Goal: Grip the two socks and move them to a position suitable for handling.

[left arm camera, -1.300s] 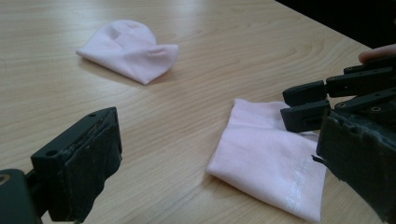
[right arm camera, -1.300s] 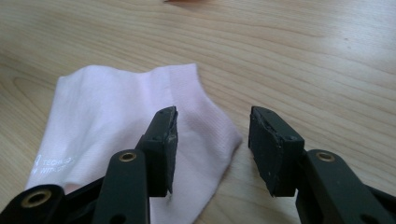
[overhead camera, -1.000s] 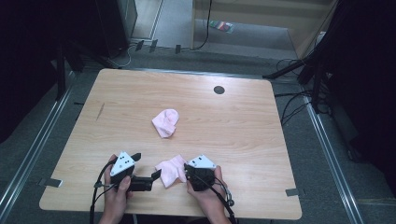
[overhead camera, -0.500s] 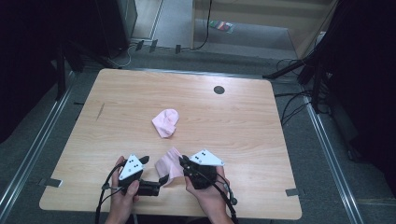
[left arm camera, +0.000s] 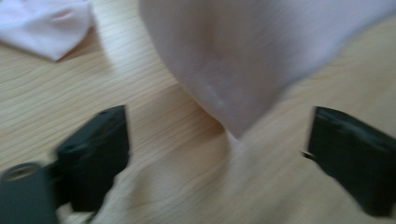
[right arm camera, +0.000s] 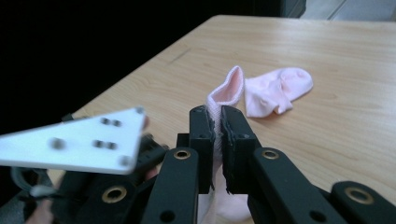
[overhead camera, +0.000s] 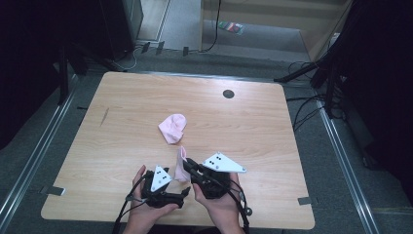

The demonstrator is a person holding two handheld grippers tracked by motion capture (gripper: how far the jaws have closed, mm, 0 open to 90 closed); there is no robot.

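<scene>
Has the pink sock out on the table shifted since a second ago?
No. The sock lying flat sits the same way from the table's dark hole.

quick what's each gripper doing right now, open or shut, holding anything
Left gripper: open, holding nothing, jaws apart on either side of the hanging sock's tip.
Right gripper: shut on the sock, lifted off the table.

Light wood counter (overhead camera: 253, 122), rounded corners, dark grommet hole (overhead camera: 228, 93) near far edge. Grey carpet floor (overhead camera: 341, 161) around it, metal rails (overhead camera: 346, 161) left and right. Black cables (overhead camera: 304, 114) trail on right. Dark surroundings; lit wooden furniture (overhead camera: 272, 12) at far side.
</scene>
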